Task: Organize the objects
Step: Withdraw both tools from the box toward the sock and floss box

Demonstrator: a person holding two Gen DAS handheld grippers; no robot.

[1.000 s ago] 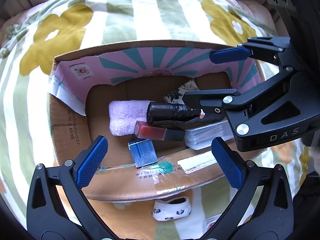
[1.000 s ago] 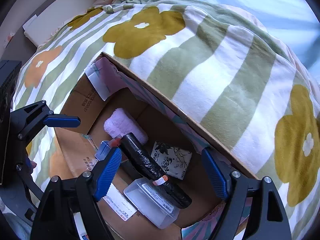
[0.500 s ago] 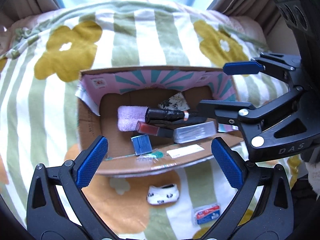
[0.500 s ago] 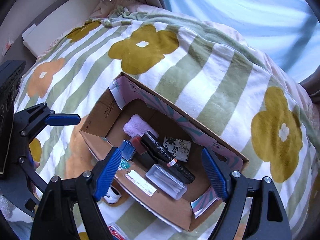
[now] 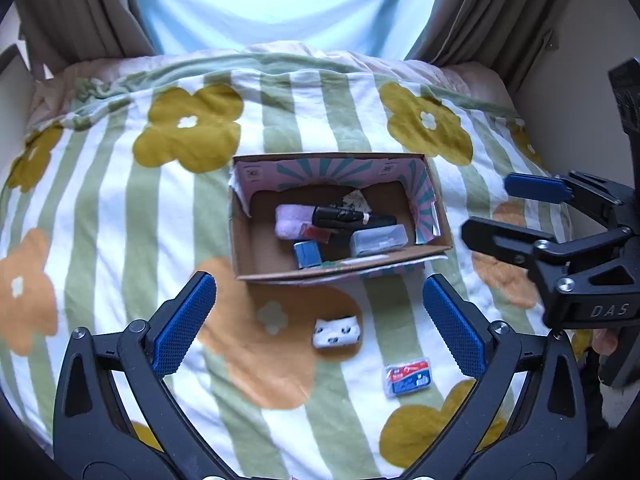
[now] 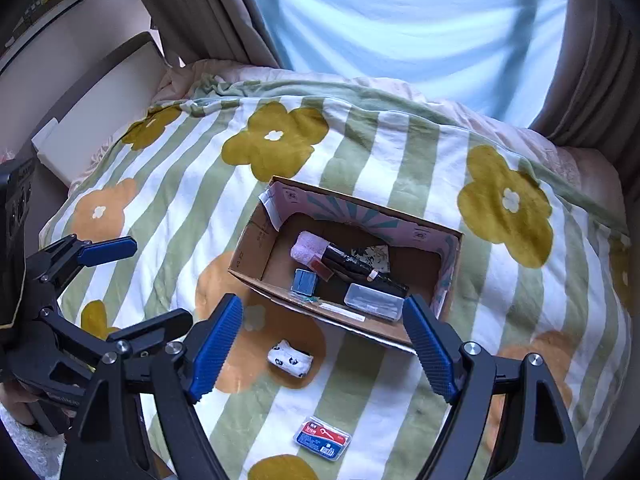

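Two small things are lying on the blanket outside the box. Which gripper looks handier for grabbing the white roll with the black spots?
Probably the left gripper: its open, empty jaws frame the white roll just ahead. The right gripper, also open, has it off toward its left finger.

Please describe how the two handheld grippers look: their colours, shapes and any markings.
Both are alike. The left gripper and right gripper have black angular arms joined by silver bolts, each ending in a long blue ribbed pad. Seen from the left wrist, the right gripper's black body carries the letters DAS.
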